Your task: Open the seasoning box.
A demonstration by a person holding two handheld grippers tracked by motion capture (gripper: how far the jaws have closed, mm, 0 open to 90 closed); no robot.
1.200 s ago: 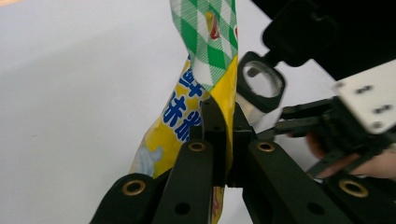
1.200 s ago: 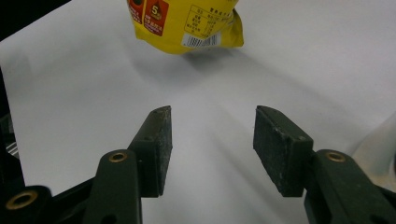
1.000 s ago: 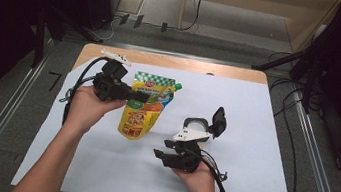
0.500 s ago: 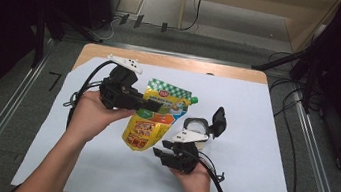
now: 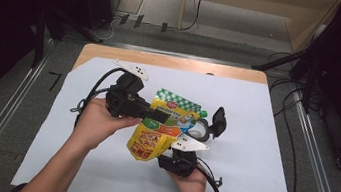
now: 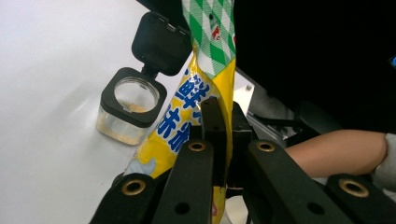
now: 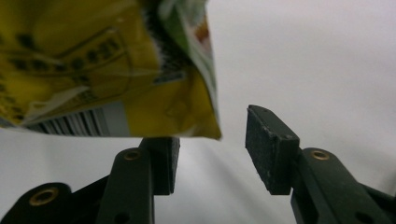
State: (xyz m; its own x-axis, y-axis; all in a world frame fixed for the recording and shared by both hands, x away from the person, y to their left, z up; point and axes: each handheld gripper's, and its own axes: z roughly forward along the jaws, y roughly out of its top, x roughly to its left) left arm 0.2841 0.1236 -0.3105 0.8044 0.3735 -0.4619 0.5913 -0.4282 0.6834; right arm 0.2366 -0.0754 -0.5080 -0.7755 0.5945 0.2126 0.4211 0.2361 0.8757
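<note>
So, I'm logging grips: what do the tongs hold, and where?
The left tongs pinch the yellow-and-green plastic pouch at its side edge. The right tongs stand open, holding nothing.

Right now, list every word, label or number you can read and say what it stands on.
Yellow pouch, clamped in the left tongs: large blue Chinese characters run down its side, cut off by the fold; one looks like "鲜", the rest unsure.
Pouch in the high view: a red logo and small panels, too blurred to read.
Pouch's bottom edge: a barcode and fine print, too blurred to read.
Clear jar: no text.
</note>
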